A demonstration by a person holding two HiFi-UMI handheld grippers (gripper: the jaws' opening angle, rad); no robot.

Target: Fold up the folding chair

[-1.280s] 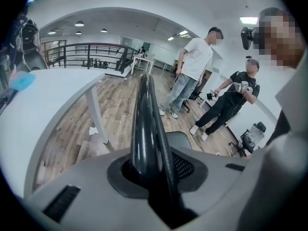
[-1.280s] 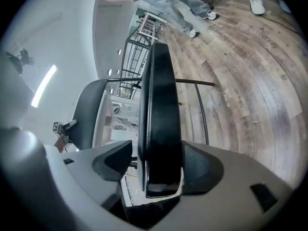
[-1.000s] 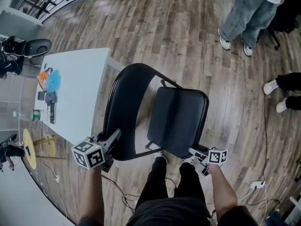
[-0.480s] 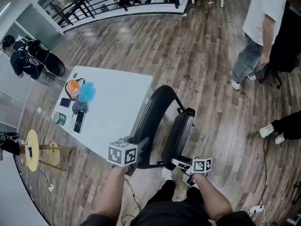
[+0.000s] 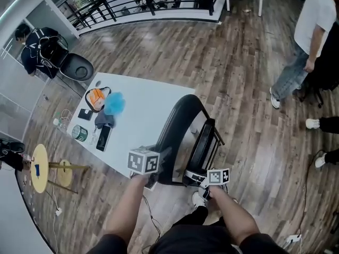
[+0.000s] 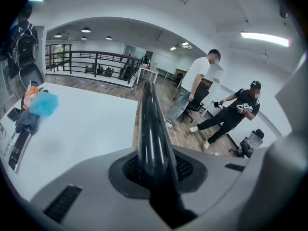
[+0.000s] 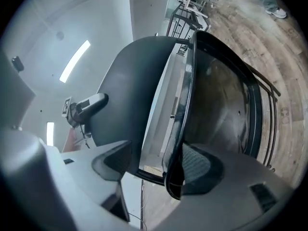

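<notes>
Left claw (image 5: 161, 159) clamps backrest (image 5: 177, 121) — right claw (image 5: 194, 178) straddles seat (image 5: 204, 144).

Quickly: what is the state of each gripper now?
Left gripper: closed on the chair backrest.
Right gripper: fingers apart, seat edge between them, touching one.

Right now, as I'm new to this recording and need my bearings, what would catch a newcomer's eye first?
The black folding chair at the middle of the head view, nearly folded flat, stands beside the white table. The left gripper is clamped on its backrest rim, and the seat's edge stands between the right gripper's jaws. A person in a white shirt stands on the wood floor at the upper right.
</notes>
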